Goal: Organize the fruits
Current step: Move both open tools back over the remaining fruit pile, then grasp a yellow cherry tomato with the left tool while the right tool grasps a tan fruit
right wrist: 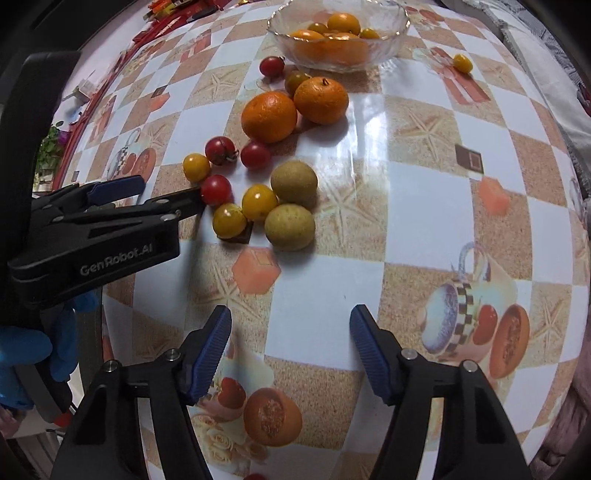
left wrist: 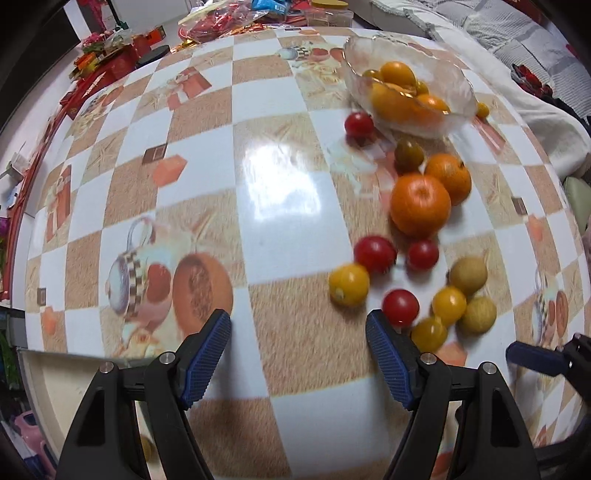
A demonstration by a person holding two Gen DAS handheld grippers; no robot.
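A glass bowl (left wrist: 458, 79) (right wrist: 391, 26) at the far side holds several orange and yellow fruits. Two oranges (left wrist: 421, 205) (right wrist: 269, 116) lie in front of it. Closer lie red cherry tomatoes (left wrist: 375, 253) (right wrist: 216, 189), yellow tomatoes (left wrist: 349, 284) (right wrist: 258, 201) and two greenish-brown round fruits (left wrist: 469, 275) (right wrist: 293, 181). My left gripper (left wrist: 299, 336) is open and empty, its right finger beside a red tomato (left wrist: 400, 307); it shows from the side in the right wrist view (right wrist: 166, 190). My right gripper (right wrist: 290, 332) is open and empty, short of the fruit cluster.
The table wears a glossy checkered cloth (left wrist: 207, 155) (right wrist: 424, 177). One yellow tomato (right wrist: 462, 62) lies alone right of the bowl. Red boxes and packets (left wrist: 110, 59) crowd the far left edge. A grey sofa (left wrist: 517, 33) stands beyond the table.
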